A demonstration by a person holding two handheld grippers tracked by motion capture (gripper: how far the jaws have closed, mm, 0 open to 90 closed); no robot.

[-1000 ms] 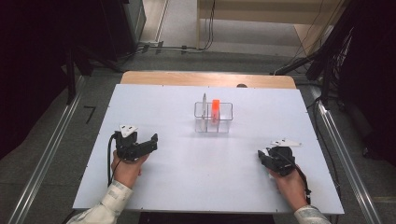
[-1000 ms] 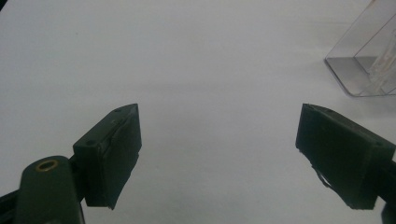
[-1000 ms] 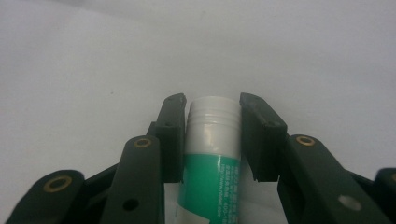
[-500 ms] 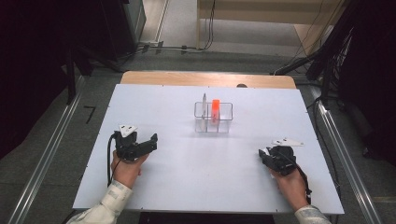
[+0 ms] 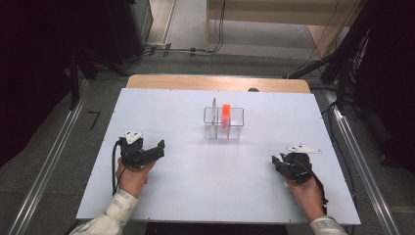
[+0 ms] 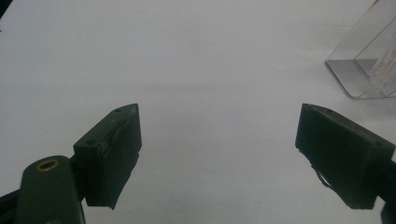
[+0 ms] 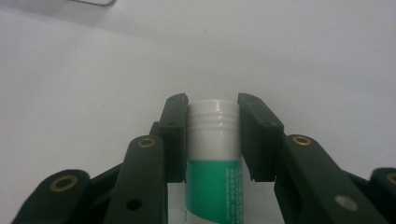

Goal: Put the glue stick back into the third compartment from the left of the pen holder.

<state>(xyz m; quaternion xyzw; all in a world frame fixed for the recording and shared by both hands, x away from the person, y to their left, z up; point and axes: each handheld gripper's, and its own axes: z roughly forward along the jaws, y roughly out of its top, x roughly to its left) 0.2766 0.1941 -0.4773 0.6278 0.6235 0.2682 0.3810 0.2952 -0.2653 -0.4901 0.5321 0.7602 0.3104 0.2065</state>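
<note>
The right gripper (image 7: 212, 105) clamped a green-and-white glue stick (image 7: 214, 154) near its ribbed end; the left gripper (image 6: 217, 154) gaped wide, empty. The smooth tube could slip.

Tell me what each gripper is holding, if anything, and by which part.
The right gripper clamps a green-and-white tube at its white ridged end. The left gripper holds nothing.

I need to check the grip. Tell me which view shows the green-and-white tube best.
The right gripper view: the green-and-white tube sits close up, clamped between the right hand-held gripper jaws, white ribbed end forward. In the high view that gripper hides it. The left gripper view looks elsewhere.
</note>
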